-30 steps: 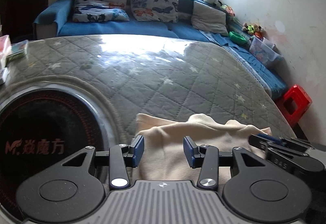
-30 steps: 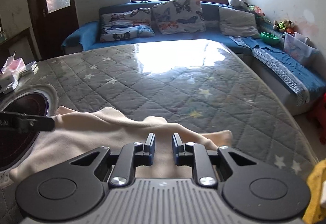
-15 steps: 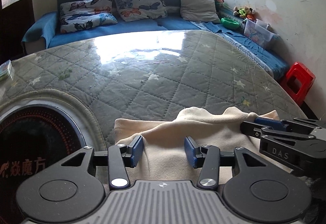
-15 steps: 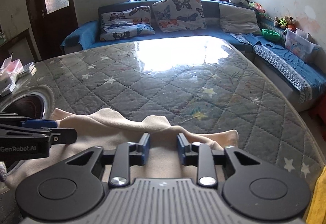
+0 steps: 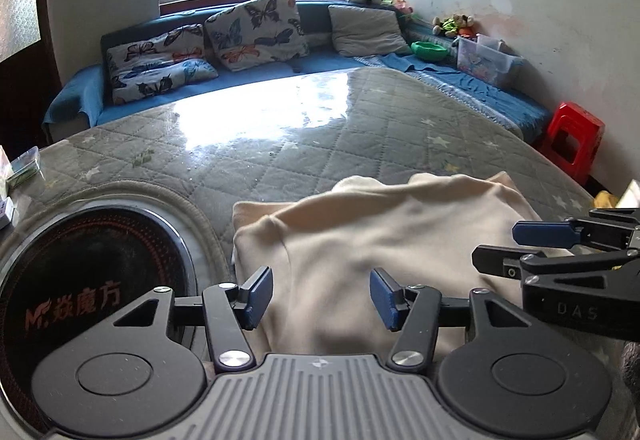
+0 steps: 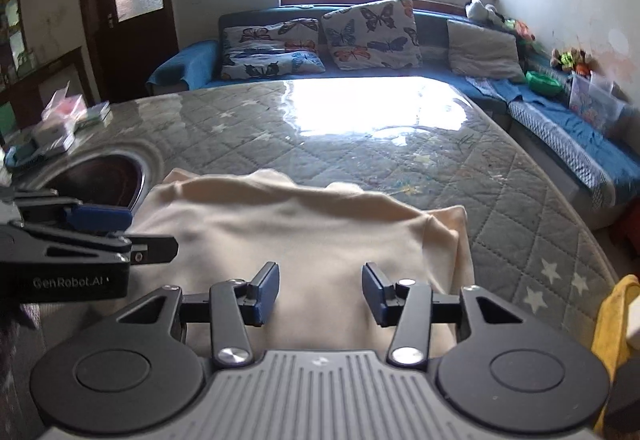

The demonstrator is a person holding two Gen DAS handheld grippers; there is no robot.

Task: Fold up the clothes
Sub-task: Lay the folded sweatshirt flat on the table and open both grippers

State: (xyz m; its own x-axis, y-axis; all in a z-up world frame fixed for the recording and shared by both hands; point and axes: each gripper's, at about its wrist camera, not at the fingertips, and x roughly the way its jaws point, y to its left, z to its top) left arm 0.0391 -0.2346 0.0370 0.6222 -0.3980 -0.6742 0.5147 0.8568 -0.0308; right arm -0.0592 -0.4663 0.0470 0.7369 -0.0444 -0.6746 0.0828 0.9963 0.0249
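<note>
Left tongs (image 5: pixel 320 298): jaws opening, blue pads parted, gripping nothing; the cream garment (image 5: pixel 372 240) is lying beneath and between them, its fabric not pinched. In the right wrist view the same tongs (image 6: pixel 150 236) are reaching in from the garment's left side.

Right tongs (image 6: pixel 320 294): jaws opening, released, pads apart over the near part of the garment (image 6: pixel 304 236), nothing clamped. In the left wrist view these tongs (image 5: pixel 508 244) are hanging at the garment's right edge, one blue pad above the other finger.

Cream garment: lying folded and mostly flat on the table (image 6: pixel 400 159), at its near edge, directly ahead of both tongs. A folded sleeve is showing along its right edge and a layered edge along its left.

Table: covered in grey quilted cloth with star prints under a glossy clear sheet that is catching window glare beyond the garment.

Round black cooktop (image 5: pixel 80 280): set into the table just left of the garment, bearing red lettering.

Blue sofa (image 6: pixel 360 71): running beyond the table's far side, carrying butterfly cushions (image 6: pixel 368 31).

Red stool (image 5: pixel 576 139): standing well to the garment's right, off the table.

Yellow cloth (image 6: pixel 612 340): showing near the garment's right, at the table's edge.
</note>
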